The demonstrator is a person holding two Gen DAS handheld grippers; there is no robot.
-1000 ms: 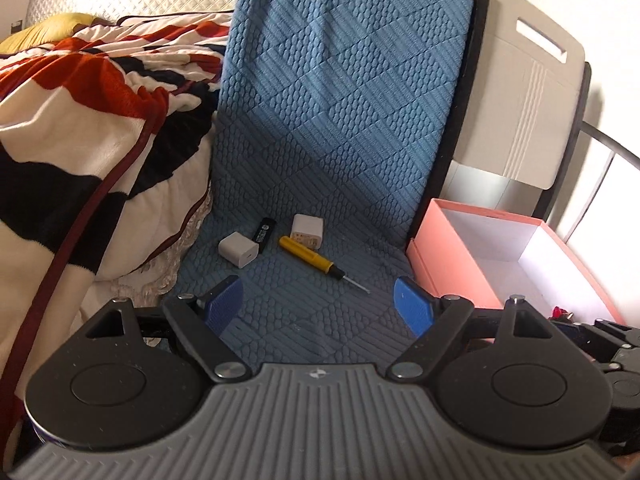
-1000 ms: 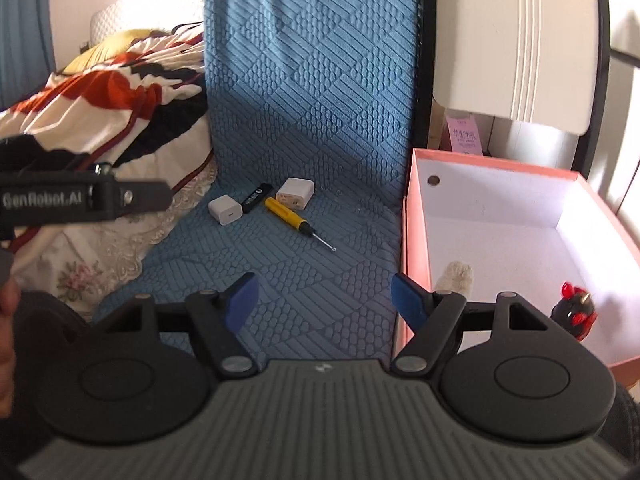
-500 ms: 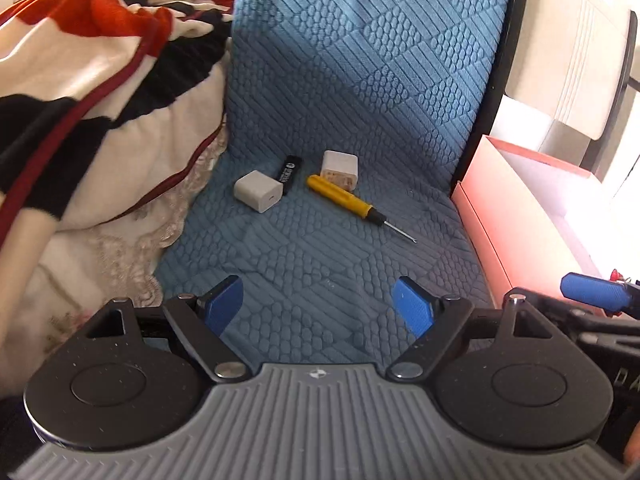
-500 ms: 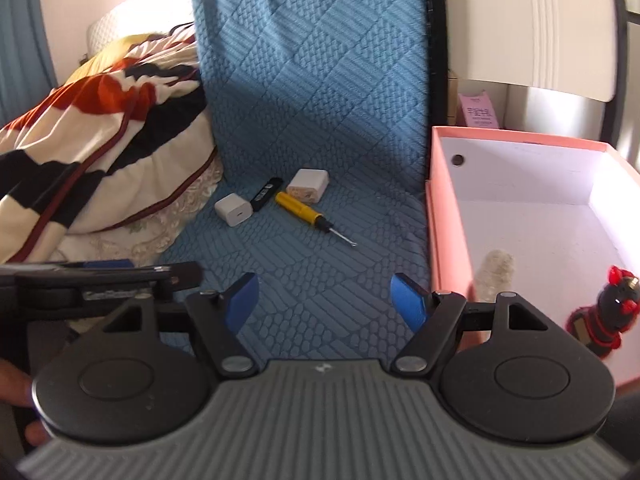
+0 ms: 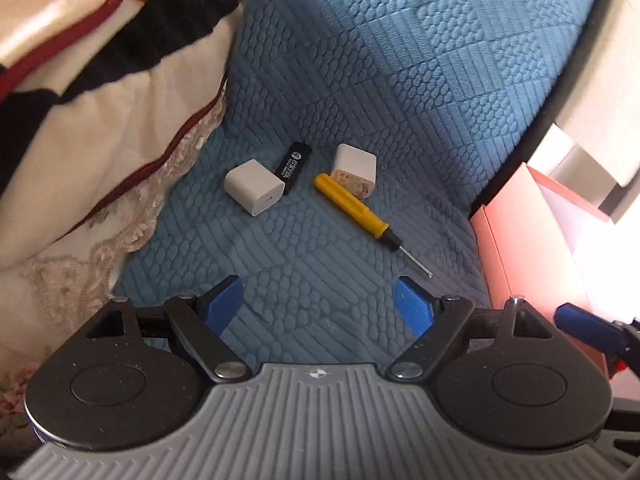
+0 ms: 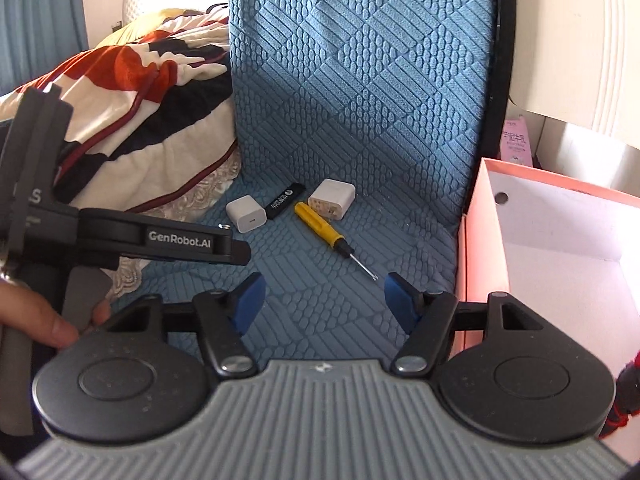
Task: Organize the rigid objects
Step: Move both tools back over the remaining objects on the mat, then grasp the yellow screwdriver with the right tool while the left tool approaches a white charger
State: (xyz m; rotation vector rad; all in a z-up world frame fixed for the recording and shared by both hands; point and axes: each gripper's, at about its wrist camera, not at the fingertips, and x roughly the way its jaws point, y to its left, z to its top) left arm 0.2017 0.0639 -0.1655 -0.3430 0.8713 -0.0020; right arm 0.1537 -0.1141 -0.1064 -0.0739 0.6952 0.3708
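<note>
On the blue quilted mat [image 5: 360, 80] lie a white charger cube [image 5: 256, 192] [image 6: 246, 213], a black USB stick [image 5: 293, 167] [image 6: 285, 200], a second white adapter [image 5: 355, 170] [image 6: 332, 199] and a yellow-handled screwdriver [image 5: 352, 210] [image 6: 320, 224]. My left gripper [image 5: 318, 308] is open and empty, just short of them. My right gripper [image 6: 322, 304] is open and empty, near the screwdriver tip. The pink box [image 6: 480, 248] [image 5: 520, 240] stands to the right.
A striped red, black and cream blanket [image 5: 80, 80] [image 6: 140, 100] is heaped on the left. The left gripper's body [image 6: 160, 240] shows at left in the right wrist view. A red and black figure [image 6: 624, 400] sits in the box. A white board [image 6: 580, 40] leans behind.
Both grippers have moved forward and lower toward the small objects, which now look larger. Their jaws stay open. The objects have not moved.
</note>
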